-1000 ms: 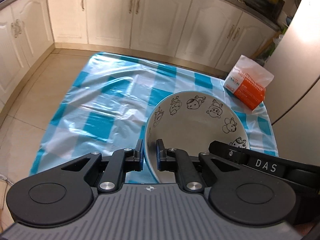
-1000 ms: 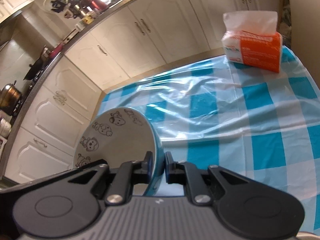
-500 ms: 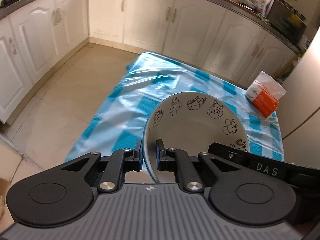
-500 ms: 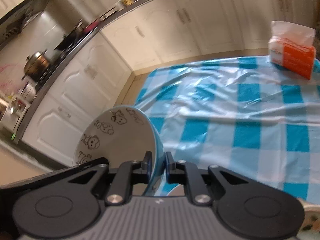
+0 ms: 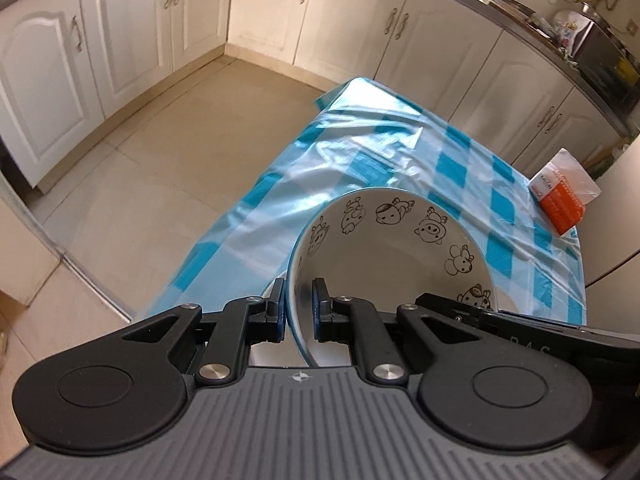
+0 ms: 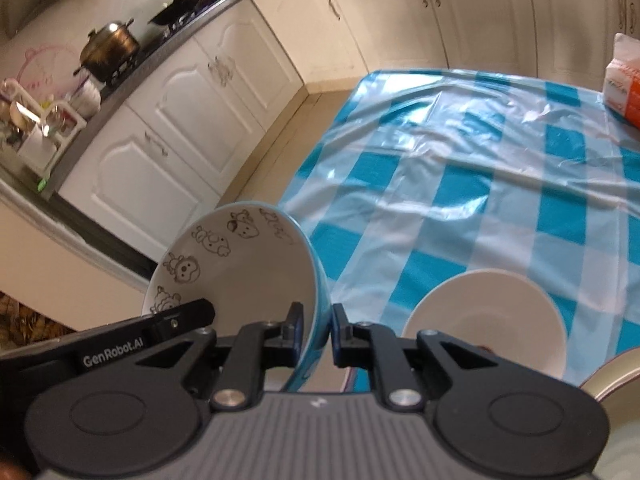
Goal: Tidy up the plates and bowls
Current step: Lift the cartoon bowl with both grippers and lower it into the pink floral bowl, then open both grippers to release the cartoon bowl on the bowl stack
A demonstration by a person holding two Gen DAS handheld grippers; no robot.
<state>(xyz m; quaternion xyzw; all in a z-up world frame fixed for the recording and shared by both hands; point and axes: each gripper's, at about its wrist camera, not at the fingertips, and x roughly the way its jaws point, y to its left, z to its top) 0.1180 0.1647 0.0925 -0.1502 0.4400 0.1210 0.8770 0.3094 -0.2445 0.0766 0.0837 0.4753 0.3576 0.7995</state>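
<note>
Both grippers pinch opposite rim edges of one blue ceramic bowl with cartoon animals inside [image 5: 394, 256]: left gripper [image 5: 298, 312], right gripper [image 6: 314, 330]. It hangs over the near tabletop edge [image 6: 304, 168], open floor beyond. A plain white bowl [image 6: 486, 312] sits right of the right gripper. "GenRobot.AI" marks the left gripper's side.

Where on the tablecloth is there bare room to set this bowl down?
Both grippers, left gripper and right gripper, clamp the cartoon bowl. The checked tablecloth lies bare through its middle, from the white bowl out to the tissue pack at the far corner. The near edge around the white bowl is crowded.
</note>
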